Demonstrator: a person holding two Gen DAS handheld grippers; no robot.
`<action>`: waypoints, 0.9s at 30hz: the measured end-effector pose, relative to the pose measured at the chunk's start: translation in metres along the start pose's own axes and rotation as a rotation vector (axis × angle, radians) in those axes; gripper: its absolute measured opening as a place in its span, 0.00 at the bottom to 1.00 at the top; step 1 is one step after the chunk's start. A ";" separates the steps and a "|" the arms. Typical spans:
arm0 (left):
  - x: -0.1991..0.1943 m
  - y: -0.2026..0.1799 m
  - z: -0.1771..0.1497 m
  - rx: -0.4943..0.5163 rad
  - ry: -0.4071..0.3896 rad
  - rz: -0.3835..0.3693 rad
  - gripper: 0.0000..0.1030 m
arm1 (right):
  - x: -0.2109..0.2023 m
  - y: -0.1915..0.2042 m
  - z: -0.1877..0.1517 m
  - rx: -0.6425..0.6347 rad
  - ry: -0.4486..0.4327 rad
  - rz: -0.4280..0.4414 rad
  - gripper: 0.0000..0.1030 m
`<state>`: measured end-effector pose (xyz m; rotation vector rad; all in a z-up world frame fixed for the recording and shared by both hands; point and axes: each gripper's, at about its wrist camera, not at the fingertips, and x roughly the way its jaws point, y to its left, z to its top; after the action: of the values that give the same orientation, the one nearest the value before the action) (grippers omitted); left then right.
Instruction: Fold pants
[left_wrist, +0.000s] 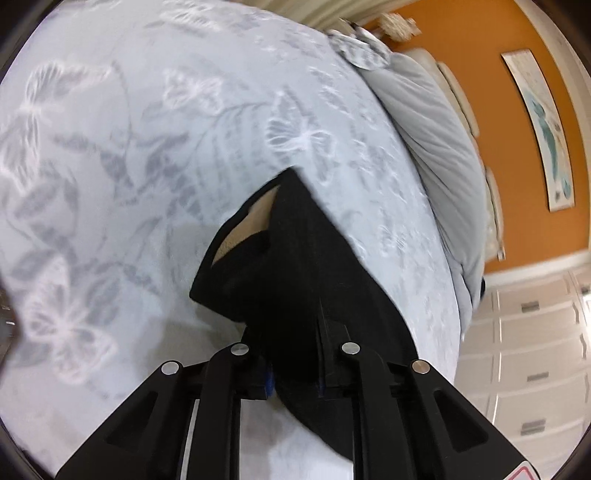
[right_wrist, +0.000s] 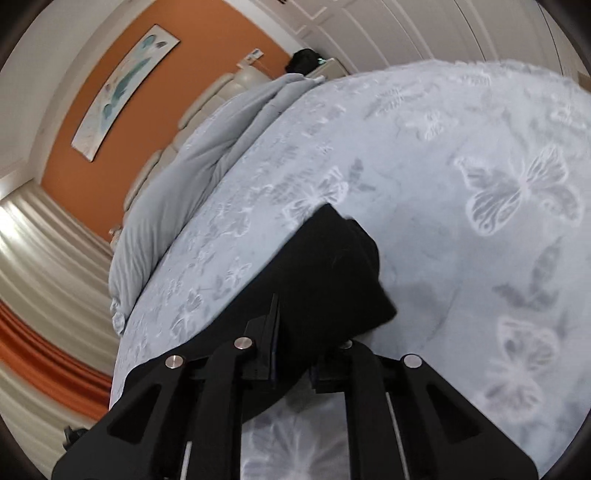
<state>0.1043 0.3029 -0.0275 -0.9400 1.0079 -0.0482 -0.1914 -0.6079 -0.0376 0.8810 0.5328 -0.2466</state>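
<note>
Now both tongs (left_wrist: 293, 332) (right_wrist: 295, 339) tilt down, clamped on black pants (left_wrist: 295, 258).

A pale grey bedspread with white butterfly and leaf print (left_wrist: 155, 122) covers the bed; a rumpled plain grey duvet (left_wrist: 432, 147) lies at two o'clock against a cream padded headboard (left_wrist: 458, 92). Behind, an orange wall (left_wrist: 491, 74) carries a long framed teal painting (left_wrist: 543, 125); white panelled cupboards (left_wrist: 532, 350) stand at four o'clock

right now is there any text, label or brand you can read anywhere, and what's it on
None can be read.
Wall picture: only painted shapes, no legible writing.
Red-edged sticker on the left gripper's body: cut off at the frame edge, unreadable.
Black pants: no visible label.
</note>
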 end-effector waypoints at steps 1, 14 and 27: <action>-0.005 -0.002 0.001 0.011 0.015 0.011 0.13 | -0.002 -0.002 -0.001 -0.007 0.008 -0.010 0.10; 0.020 0.007 0.005 0.132 -0.020 0.034 0.16 | 0.039 -0.014 0.005 0.002 0.095 -0.117 0.11; 0.020 0.003 0.027 0.159 0.002 0.043 0.14 | 0.027 -0.008 0.042 0.008 0.067 -0.123 0.08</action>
<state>0.1348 0.3139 -0.0388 -0.7736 1.0104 -0.0919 -0.1578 -0.6455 -0.0354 0.8676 0.6491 -0.3320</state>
